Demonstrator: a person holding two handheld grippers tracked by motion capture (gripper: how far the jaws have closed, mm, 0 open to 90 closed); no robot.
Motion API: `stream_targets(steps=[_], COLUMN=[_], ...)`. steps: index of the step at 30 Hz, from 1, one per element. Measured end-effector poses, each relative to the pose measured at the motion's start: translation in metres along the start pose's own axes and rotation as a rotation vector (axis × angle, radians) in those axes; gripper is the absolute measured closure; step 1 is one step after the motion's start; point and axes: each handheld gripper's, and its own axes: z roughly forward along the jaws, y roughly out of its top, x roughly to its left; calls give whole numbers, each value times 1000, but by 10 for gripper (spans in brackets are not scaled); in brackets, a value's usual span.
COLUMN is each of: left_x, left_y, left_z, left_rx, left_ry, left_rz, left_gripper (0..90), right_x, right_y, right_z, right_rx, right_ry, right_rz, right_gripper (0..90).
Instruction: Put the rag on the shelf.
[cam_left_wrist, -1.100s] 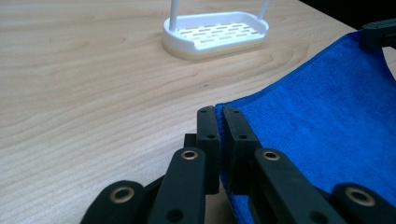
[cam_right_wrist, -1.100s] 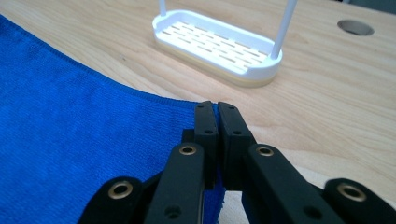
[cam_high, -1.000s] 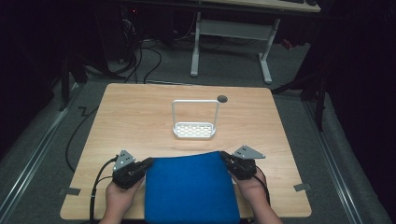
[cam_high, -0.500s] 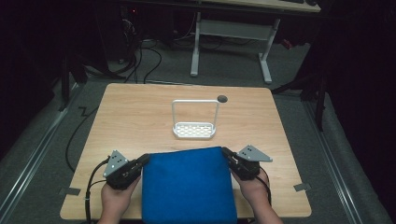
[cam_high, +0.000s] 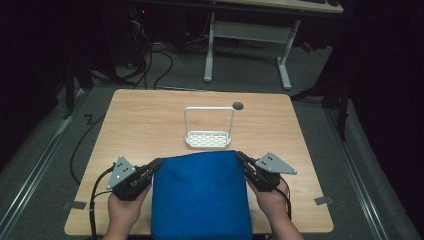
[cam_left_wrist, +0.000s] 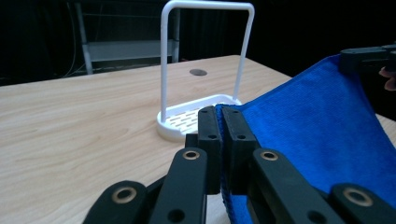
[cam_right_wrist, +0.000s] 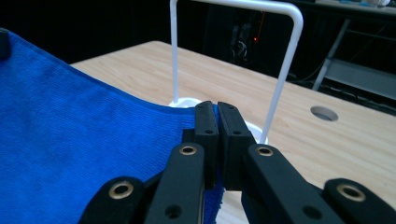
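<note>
In the high view the blue cloth (cam_high: 201, 197) hangs stretched between the left gripper (cam_high: 155, 166) and right gripper (cam_high: 242, 160), just short of the white rack (cam_high: 209, 131) on the table (cam_high: 150, 120); if pulled unevenly, a corner could slip free. In the left gripper view the jaws are clamped on the cloth's corner, and the rack's slotted tray (cam_left_wrist: 196, 116) is empty. The right gripper view shows jaws pinching the other corner close to the rack's bar (cam_right_wrist: 280, 88), which the cloth edge could snag, tipping the rack.

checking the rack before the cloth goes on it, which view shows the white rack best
The high view: the white rack stands whole and clear on the table, just beyond the blue cloth. The left gripper view shows it close, the base's near edge behind the claw. The right gripper view shows mostly its loop, the base largely hidden.
</note>
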Motion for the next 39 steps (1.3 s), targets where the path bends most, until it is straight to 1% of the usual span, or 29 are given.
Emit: stream_targets(steps=[1, 2, 8, 12, 13, 14, 20, 29, 32, 36, 39], left_x=[0, 0, 2, 4, 5, 5, 8, 12, 13, 16, 20], left_y=[3, 7, 26, 36, 41, 41, 55, 76, 84, 94, 102], left_z=[0, 0, 0, 3, 3, 3, 4, 4, 6, 11, 18], left_rx=[-7, -15, -42, -57, -67, -67, -85, -119, -127, -127, -119], left_ry=[2, 2, 3, 0, 0, 0, 6, 19, 23, 28, 34], left_rz=[4, 6, 34, 39, 38, 38, 45, 61, 70, 81, 87], left_gripper=[872, 872, 873, 873, 873, 874, 875, 876, 876, 876, 876], right_x=[0, 0, -5, -8, -9, -9, -12, -15, -18, -22, -28], right_y=[5, 5, 23, 35, 41, 41, 61, 77, 81, 86, 92], right_z=[-1, -1, -3, -4, -5, -5, -7, -8, -8, -9, -9], right_rx=[-11, -11, -50, -75, -86, -86, -113, -139, -146, -157, -162], right_ry=[-5, -5, -9, -8, -9, -9, -15, -32, -34, -44, -55], right_rz=[-5, -5, -8, -1, -7, -7, -22, -43, -37, -28, -25], right_gripper=[885, 885, 885, 885, 885, 885, 886, 887, 887, 887, 887])
